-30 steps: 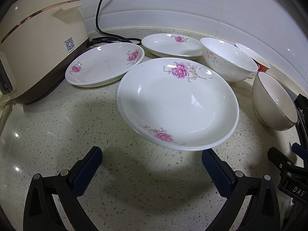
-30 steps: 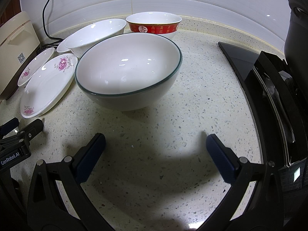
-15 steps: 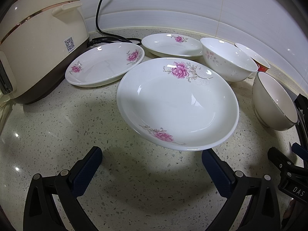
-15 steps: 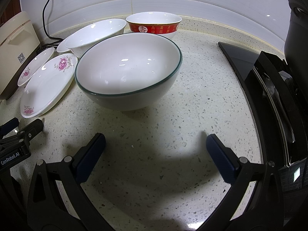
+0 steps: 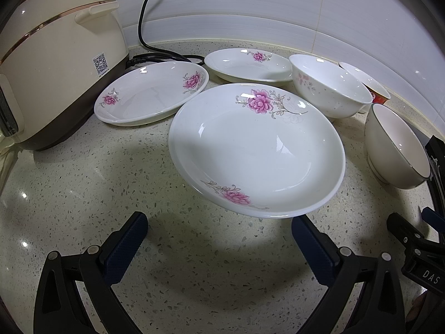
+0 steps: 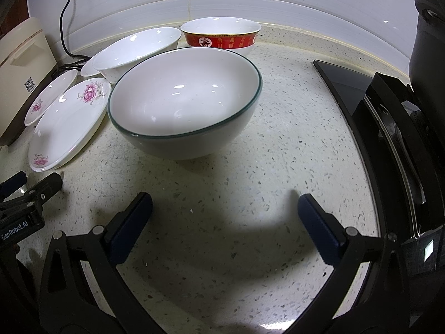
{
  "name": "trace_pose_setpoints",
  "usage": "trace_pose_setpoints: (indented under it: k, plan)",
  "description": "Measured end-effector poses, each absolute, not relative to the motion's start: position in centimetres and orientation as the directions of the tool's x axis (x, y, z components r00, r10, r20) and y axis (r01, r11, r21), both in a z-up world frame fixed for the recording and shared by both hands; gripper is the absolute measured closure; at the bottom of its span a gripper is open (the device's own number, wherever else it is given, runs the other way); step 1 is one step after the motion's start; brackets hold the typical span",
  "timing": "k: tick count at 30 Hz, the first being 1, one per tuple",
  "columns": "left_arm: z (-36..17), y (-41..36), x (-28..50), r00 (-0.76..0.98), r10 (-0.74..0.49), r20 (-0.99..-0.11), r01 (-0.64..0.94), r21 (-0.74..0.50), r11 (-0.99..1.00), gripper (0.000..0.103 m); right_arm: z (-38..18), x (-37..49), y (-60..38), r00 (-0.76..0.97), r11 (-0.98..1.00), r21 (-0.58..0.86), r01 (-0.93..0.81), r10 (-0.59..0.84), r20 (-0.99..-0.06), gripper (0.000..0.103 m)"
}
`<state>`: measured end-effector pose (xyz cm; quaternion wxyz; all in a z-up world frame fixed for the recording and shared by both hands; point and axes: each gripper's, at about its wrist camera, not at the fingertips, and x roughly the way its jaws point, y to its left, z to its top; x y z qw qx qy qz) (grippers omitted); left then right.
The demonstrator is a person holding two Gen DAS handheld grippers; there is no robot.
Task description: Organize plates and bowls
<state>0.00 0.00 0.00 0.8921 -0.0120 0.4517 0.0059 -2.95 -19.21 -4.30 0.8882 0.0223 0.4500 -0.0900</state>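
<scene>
While both grippers hang low over the speckled countertop with nothing between their fingers, the task looks to be at its very start: no dish is stacked yet. The left gripper has its jaws spread wide, facing the nearest floral plate, whose front rim lies just beyond the fingertips. 2 more floral plates sit behind it, near the cream rice cooker, each apart from the others or barely overlapping. The right gripper is likewise spread wide and holds nothing, pointed at the green-rimmed bowl; a plain white bowl and a red-banded bowl stand behind it by the wall. The likely next move is a short advance so 1 finger slips under a rim and the other over it; glazed ceramic is slick, so the pinch needs firm, square contact before lifting.
</scene>
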Motion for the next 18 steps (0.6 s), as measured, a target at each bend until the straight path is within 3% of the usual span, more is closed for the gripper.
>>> trace_pose_setpoints:
  k: [18]
  plan:
    - [0.25, 0.09, -0.2, 0.58, -0.018, -0.814, 0.008, -0.017, 1.0, 0.0, -4.2, -3.14, -19.37, 0.579, 0.981, -0.038, 0.188, -0.142, -0.803, 0.0]
